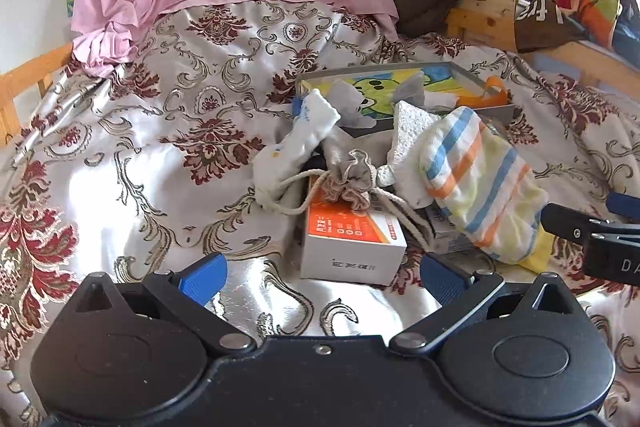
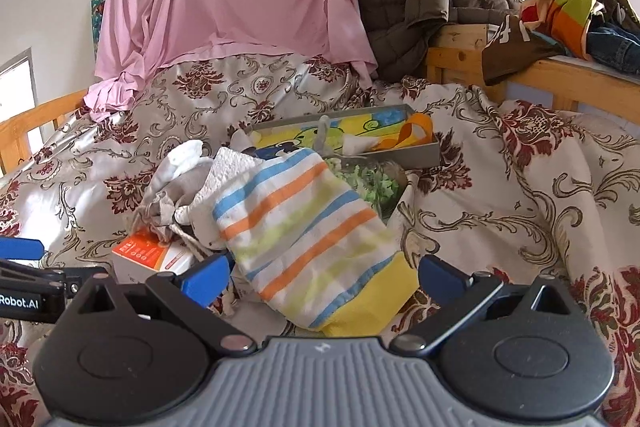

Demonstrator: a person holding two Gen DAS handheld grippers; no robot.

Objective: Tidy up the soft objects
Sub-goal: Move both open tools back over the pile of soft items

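Lying on the bed (image 2: 520, 195), the striped sock (image 2: 304, 239) drapes over a small pile beside an orange-and-white box (image 1: 352, 239) and a grey drawstring pouch (image 1: 352, 179). Right gripper (image 2: 322, 277) spreads its fingers wide around the sock's yellow cuff; left gripper (image 1: 320, 273) hovers wide open, empty, before the box.

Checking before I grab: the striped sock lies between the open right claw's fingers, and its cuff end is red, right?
Not quite. The striped sock does lie between the open right claw fingers, but the cuff end nearest the claw is yellow, not red. The right wrist view shows it.
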